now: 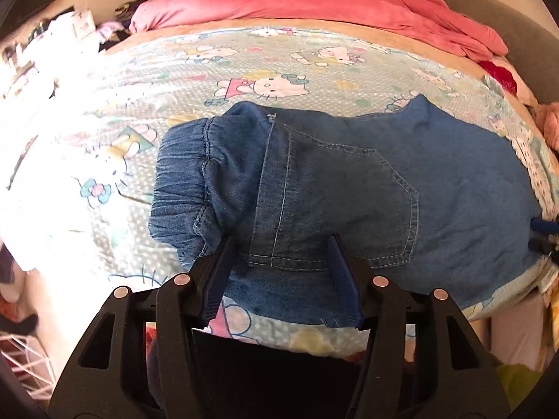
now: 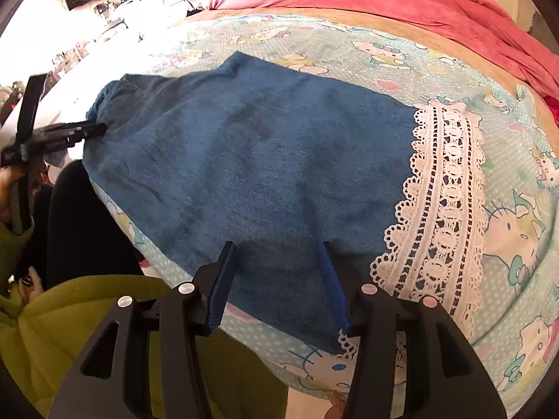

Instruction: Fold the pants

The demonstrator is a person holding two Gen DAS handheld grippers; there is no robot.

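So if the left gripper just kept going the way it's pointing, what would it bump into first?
Most likely the denim pants. The left gripper has open jaws aimed down at the fabric near the back pocket, with nothing in between. The exact gap is hard to judge.

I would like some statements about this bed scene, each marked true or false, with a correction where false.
1. The pants lie on a cartoon-cat bedsheet. True.
2. The left hand-held gripper is shut on the pants. False: its jaws are open, with denim visible between them but not pinched.
3. The pants have a white lace hem. True.
4. The blanket at the far side of the bed is green. False: it is pink-red.
5. The right hand-held gripper is open above the leg end of the pants. True.
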